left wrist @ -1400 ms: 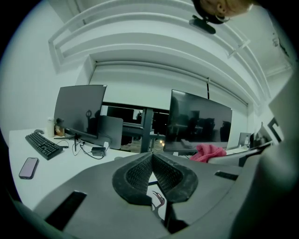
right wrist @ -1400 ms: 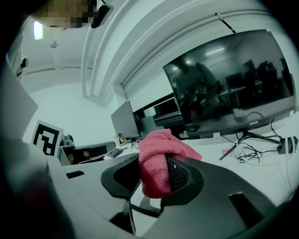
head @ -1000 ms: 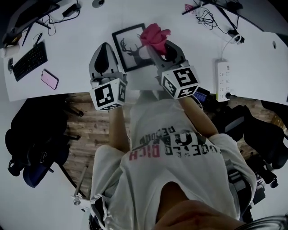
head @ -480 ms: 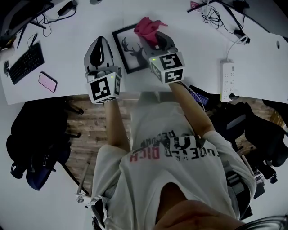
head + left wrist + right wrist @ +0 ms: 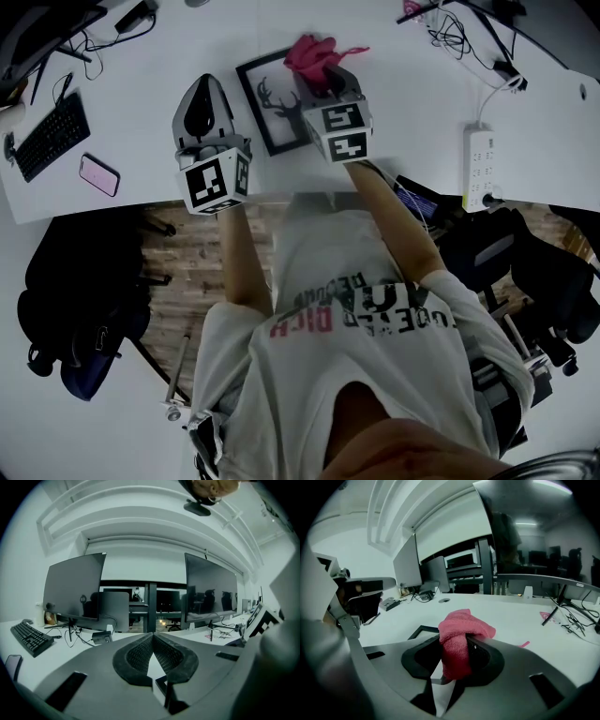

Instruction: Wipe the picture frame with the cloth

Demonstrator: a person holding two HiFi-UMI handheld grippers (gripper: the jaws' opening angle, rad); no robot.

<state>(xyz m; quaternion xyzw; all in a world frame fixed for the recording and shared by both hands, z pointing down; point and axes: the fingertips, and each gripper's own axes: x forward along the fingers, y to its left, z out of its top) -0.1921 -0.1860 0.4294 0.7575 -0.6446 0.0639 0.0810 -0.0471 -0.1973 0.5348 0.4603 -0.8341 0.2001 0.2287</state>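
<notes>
White desk (image 5: 150, 103) is carrying the picture frame (image 5: 272, 108), lying flat with its long axis running away from the person, leaning slightly left, antlers toward the far side. Just left of it the left hand-held gripper (image 5: 203, 82) is showing jaws closed on nothing; the right hand-held gripper (image 5: 323, 77) is clamping the bunched pink cloth (image 5: 314, 54) over the frame's far right corner. Only the head view is showing the deer print; the right gripper view is catching one frame corner.

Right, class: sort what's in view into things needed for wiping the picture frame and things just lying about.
In use: picture frame, pink cloth, right hand-held gripper clamping it.
Lying about: keyboard, phone, power strip, cables.
</notes>
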